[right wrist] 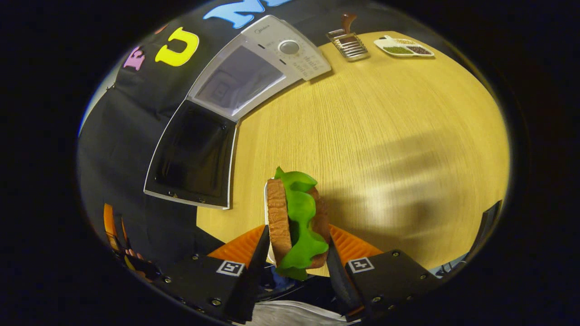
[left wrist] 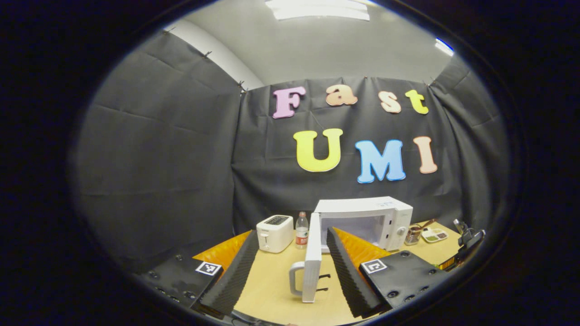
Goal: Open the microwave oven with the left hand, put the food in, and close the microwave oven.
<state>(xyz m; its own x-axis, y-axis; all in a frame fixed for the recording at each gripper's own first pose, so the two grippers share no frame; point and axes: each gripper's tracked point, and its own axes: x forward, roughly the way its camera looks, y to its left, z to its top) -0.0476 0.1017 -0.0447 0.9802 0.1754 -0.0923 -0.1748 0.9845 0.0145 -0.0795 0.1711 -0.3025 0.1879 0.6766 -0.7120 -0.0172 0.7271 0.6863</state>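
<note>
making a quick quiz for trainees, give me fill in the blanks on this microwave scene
1. The microwave door is ____.
2. The right hand-held gripper is shut on a ____.
3. Between the toaster and the microwave stands a ____.
4. The left hand-held gripper holds ____.

Missing words: open; sandwich; bottle; nothing

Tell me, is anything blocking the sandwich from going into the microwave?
Nothing visible. The door hangs open, the sandwich sits between the right gripper's fingers, and only bare table lies before the microwave.

Bright ceiling lamp (left wrist: 317, 9) glares at the top; soft shadows blur across the table (right wrist: 408, 149); fisheye edges bend strongly.
</note>
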